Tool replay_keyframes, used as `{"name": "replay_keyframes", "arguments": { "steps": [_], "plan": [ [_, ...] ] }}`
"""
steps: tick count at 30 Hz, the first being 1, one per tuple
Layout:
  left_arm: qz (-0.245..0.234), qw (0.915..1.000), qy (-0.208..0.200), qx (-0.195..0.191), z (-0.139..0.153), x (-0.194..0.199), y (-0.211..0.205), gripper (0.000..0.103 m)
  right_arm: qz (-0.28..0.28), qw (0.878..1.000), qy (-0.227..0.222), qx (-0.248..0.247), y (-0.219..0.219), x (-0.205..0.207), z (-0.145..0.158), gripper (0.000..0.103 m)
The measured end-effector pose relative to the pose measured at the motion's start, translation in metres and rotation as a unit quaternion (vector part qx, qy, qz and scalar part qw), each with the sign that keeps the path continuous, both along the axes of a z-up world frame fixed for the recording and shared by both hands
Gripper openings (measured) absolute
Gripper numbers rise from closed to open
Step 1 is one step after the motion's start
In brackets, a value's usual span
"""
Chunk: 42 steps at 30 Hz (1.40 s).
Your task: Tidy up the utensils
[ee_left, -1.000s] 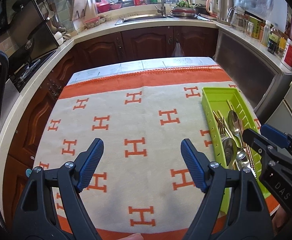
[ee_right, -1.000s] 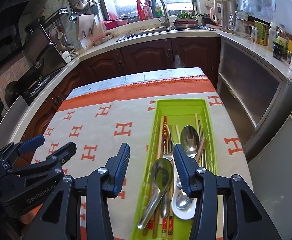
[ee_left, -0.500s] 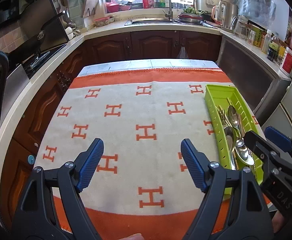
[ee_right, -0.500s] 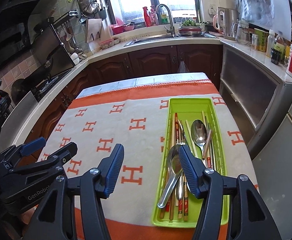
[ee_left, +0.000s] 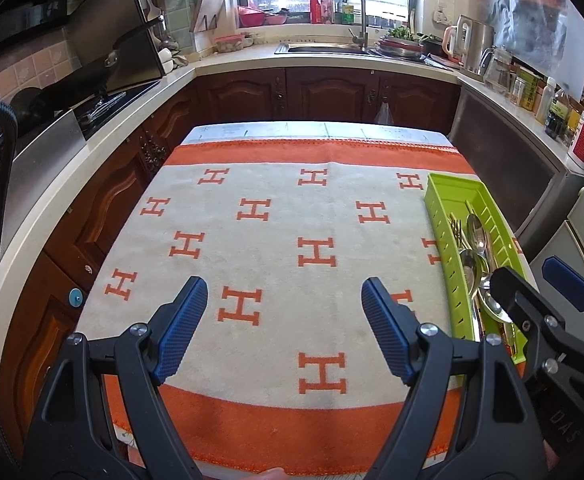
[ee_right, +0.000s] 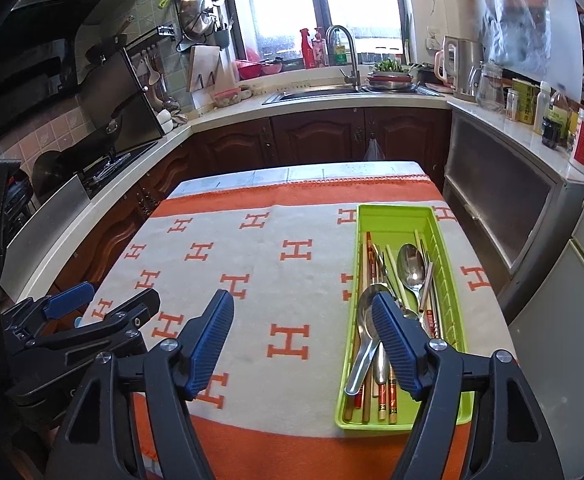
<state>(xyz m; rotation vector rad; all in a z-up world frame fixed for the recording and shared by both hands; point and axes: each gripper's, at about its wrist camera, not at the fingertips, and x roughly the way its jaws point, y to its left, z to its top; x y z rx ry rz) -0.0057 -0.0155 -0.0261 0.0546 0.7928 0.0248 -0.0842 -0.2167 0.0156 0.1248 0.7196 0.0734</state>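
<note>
1. We are looking at a table (ee_left: 252, 132) draped in a woven cloth (ee_left: 284, 240), cream in the middle with orange bands at the near and far edges and orange H shapes scattered over it.
2. A long, narrow tray (ee_right: 391, 220) of bright green plastic, with slotted side walls, is lying on the cloth along the table's right edge, running from near edge toward far edge.
3. Inside the tray, shiny metal spoons (ee_right: 411, 266) with rounded bowls, a metal fork (ee_left: 456, 229) and slim chopsticks (ee_right: 368, 256), some red-patterned and some plain wood, are lying lengthwise in a loose overlapping heap.
4. We are holding the left gripper (ee_left: 284, 332) over the bare middle of the cloth; its ribbed blue pads (ee_left: 180, 332) are standing wide apart, with nothing between them and nothing touched.
5. We are holding the right gripper (ee_right: 303, 344) above the tray's near left side; its jaws have just been opening and are gaping empty, one pad (ee_right: 395, 344) hanging in front of the spoon handles and the other over the cloth, neither touching anything that we can make out.
</note>
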Motion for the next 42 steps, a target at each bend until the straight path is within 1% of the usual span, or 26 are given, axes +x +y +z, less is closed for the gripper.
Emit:
{"name": "replay_keyframes", "arguments": {
  "steps": [7,14,42],
  "plan": [
    [0.000,0.9999,-0.012,0.005,0.005,-0.006,0.002,0.078,0.004,1.000,0.005,-0.003,0.007,0.000,0.004,0.074],
    [0.002,0.9999,-0.014,0.004,0.007,-0.008,0.008,0.078,0.003,1.000,0.004,-0.003,0.007,0.000,0.004,0.074],
    [0.012,0.9999,-0.005,0.003,-0.001,-0.003,0.017,0.077,0.004,1.000,0.010,-0.004,0.012,-0.001,0.001,0.074]
  ]
}}
